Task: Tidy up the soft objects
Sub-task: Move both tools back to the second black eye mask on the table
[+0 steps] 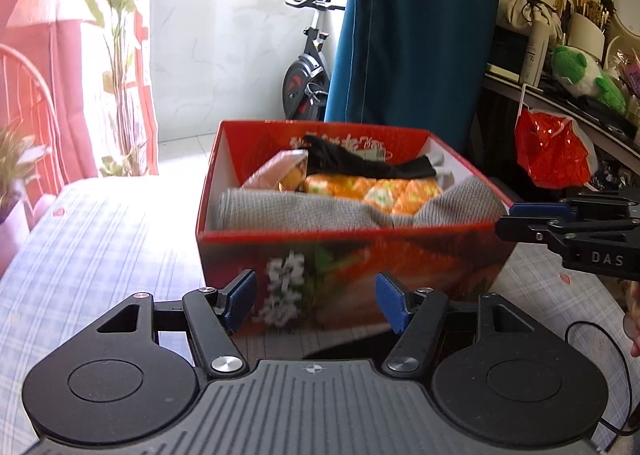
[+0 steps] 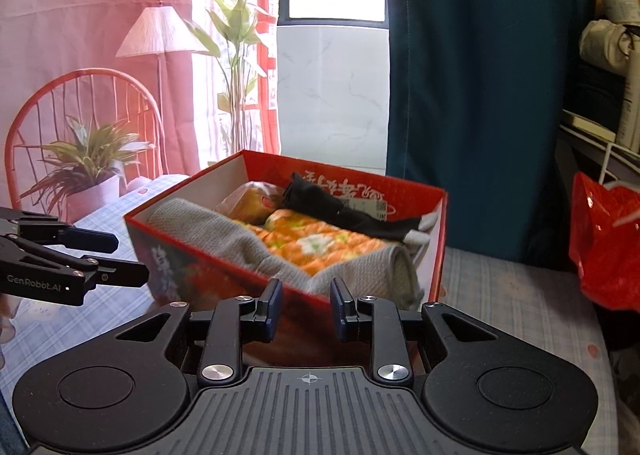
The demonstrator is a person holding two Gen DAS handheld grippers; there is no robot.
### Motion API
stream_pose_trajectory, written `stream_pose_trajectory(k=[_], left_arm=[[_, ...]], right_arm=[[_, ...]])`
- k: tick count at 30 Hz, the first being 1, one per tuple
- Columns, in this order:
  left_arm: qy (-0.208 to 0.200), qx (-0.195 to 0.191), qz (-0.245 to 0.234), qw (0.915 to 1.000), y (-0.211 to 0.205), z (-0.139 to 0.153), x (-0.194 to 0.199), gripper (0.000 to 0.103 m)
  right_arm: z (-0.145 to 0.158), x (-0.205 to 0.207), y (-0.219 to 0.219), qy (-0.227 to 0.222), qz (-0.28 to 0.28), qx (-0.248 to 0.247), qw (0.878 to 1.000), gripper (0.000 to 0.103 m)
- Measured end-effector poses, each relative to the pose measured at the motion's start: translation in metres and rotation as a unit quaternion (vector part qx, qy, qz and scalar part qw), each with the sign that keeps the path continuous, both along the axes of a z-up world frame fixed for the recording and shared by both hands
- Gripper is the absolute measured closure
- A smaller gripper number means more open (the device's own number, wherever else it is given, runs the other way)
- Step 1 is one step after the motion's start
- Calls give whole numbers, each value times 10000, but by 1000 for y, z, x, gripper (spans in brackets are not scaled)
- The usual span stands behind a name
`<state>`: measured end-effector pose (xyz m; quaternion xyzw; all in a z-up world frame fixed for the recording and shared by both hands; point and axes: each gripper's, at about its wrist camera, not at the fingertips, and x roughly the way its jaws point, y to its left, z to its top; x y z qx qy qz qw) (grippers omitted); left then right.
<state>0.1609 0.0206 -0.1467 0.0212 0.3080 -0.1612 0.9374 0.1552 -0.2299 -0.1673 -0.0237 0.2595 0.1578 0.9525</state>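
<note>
A red printed cardboard box point(image 1: 348, 255) point(image 2: 192, 259) stands on the checked bedspread. Inside lie a folded grey towel point(image 1: 296, 211) point(image 2: 208, 231), an orange patterned cloth point(image 1: 372, 189) point(image 2: 320, 243), a black garment point(image 1: 360, 163) point(image 2: 336, 207) and a pink-wrapped soft toy point(image 1: 280, 171) point(image 2: 252, 195). My left gripper point(image 1: 316, 301) is open and empty just in front of the box's near wall. My right gripper point(image 2: 306, 309) is open and empty at the box's near right corner. Each gripper also shows in the other's view, the right point(image 1: 508, 219) and the left point(image 2: 128, 255).
A red plastic bag point(image 1: 552, 151) point(image 2: 604, 243) hangs at the right by a cluttered shelf with a green plush point(image 1: 584, 75). A teal curtain point(image 1: 408, 31) hangs behind the box. A potted plant point(image 2: 88, 171) and red wire chair point(image 2: 80, 111) stand at the left.
</note>
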Motion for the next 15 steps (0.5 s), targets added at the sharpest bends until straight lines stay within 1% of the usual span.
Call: stream_pose_trajectory(k=[3, 6, 9, 15], left_arm=[[73, -25, 14, 10000, 1, -8, -3, 35], [188, 36, 40, 9998, 3, -17, -4, 35], [279, 49, 121, 9995, 6, -26, -5, 35], [535, 43, 261, 9982, 12, -46, 0, 35]], right_arm=[[-10, -14, 0, 16, -24, 29, 10000, 78], [-23, -22, 1, 87, -32, 35, 10000, 78], [-39, -24, 0, 256, -64, 73, 9996, 78], [-69, -19, 3, 523, -107, -12, 9986, 78]])
